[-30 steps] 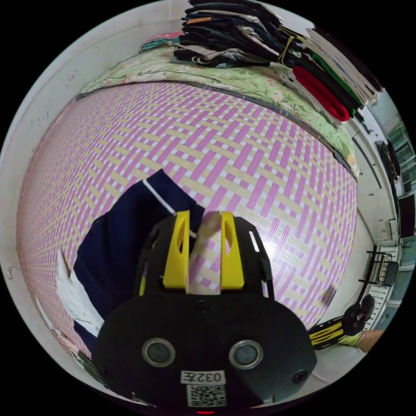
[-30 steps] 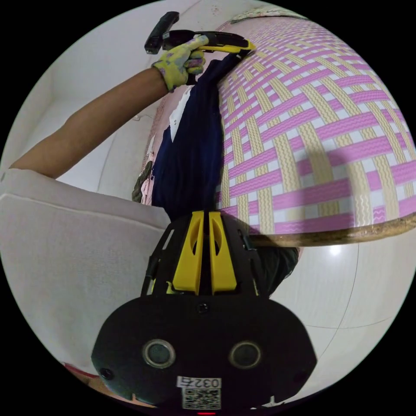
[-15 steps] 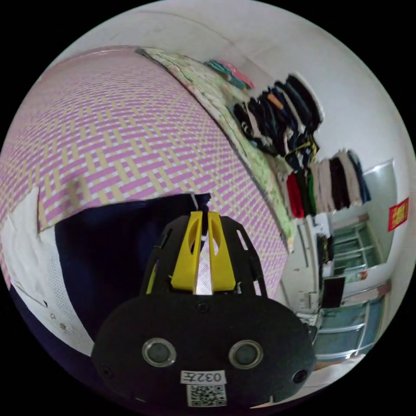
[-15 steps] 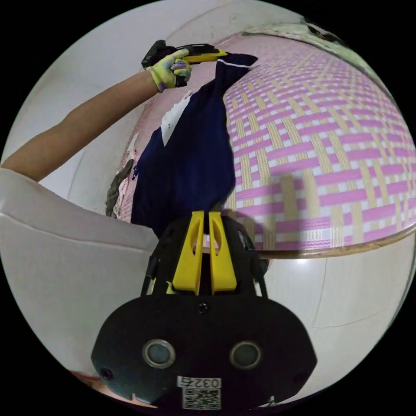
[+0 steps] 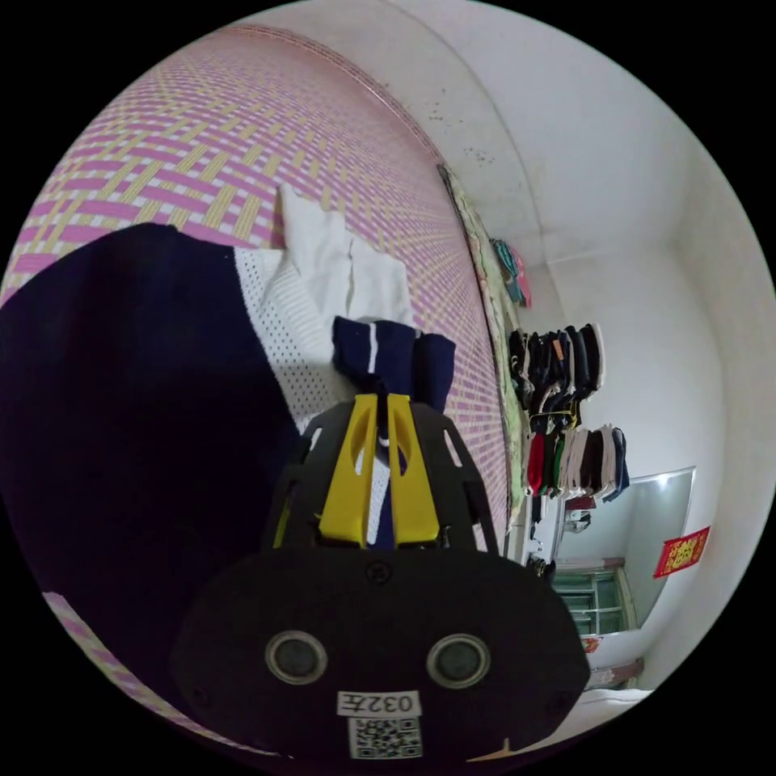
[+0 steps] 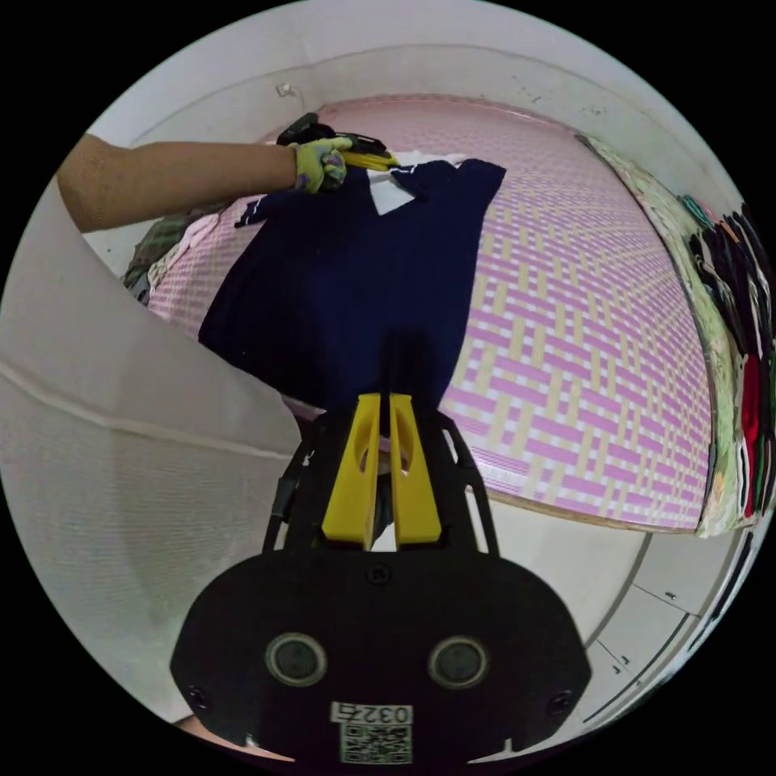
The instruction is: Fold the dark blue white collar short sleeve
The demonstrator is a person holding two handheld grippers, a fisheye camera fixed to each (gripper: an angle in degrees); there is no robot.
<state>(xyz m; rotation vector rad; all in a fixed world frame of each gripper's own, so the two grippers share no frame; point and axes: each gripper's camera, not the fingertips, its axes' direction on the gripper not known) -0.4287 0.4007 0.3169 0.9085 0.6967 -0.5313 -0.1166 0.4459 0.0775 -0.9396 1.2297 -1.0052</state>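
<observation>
Shirt, dark blue, lay spread on the woven mat at centre frame. Left gripper pinched a bunched sleeve near the collar; right gripper pinched the hem. Keeping both edges taut would likely flatten wrinkles.

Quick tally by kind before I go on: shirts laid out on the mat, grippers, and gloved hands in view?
Dark blue shirt: 1
Grippers: 2, left gripper and right gripper
Gloved hand: 1
Total: 4
</observation>
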